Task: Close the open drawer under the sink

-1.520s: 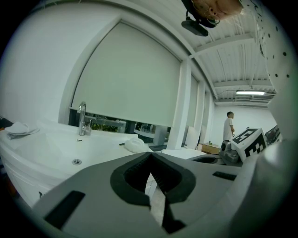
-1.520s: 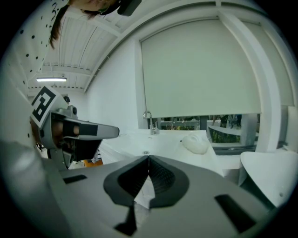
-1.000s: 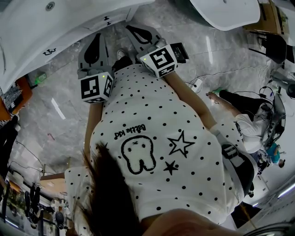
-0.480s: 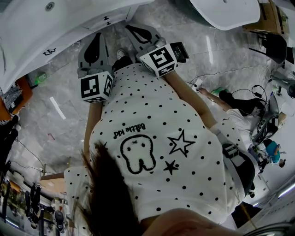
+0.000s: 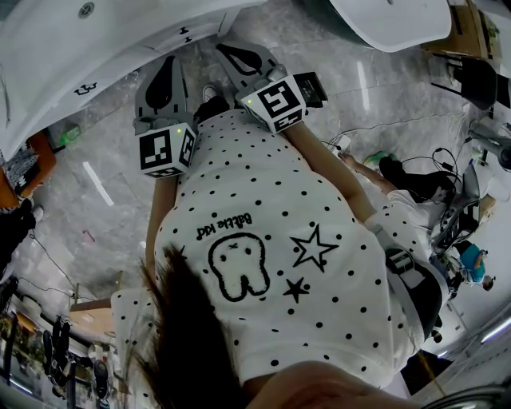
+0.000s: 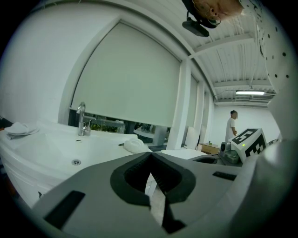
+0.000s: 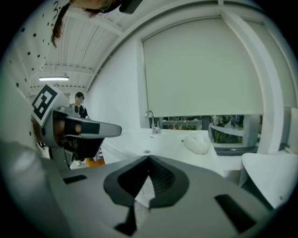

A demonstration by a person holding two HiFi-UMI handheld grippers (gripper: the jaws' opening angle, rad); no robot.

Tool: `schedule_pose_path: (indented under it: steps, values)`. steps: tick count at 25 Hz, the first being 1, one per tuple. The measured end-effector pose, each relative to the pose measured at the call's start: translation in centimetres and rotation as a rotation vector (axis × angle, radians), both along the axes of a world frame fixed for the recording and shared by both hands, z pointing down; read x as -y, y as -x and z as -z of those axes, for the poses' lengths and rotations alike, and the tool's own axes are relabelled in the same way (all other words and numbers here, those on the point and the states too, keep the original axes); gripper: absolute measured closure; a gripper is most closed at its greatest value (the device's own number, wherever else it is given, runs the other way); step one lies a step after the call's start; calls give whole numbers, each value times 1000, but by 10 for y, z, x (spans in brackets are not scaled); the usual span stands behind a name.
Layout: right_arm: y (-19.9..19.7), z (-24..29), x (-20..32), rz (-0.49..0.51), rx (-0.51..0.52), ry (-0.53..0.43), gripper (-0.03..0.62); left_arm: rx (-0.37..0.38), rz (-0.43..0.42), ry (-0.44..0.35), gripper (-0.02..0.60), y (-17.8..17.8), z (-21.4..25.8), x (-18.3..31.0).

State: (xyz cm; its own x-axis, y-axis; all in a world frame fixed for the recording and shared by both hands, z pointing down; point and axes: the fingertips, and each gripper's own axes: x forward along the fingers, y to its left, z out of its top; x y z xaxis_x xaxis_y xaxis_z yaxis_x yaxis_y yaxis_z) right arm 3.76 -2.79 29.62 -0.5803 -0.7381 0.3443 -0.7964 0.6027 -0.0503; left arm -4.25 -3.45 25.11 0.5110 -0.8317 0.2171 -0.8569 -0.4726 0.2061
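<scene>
Pressure from the left claw (image 6: 151,154) and right claw (image 7: 149,156), both pinched together empty, should meet the drawer front squarely.

White shirt (image 5: 263,200): black polka dots, two stars, lettering, perhaps tooth outline.

Bathroom mock-up inside a lab or showroom hall, not a home. White sink (image 6: 51,151) with chrome faucet (image 6: 81,119), second white basin (image 5: 391,20), marble-look floor (image 5: 104,220). Big roller blind (image 6: 125,79), strip light (image 6: 251,92) on a panelled ceiling, loose cables (image 5: 445,152) on the floor, a bystander (image 6: 231,123) at the back.
</scene>
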Motion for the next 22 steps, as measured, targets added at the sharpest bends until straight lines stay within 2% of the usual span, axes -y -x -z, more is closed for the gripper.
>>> schedule_pose_path:
  steps: [22]
  values:
    - [-5, -2, 1, -14, -11, -1, 580, -8, -2, 1, 577, -1, -2, 1]
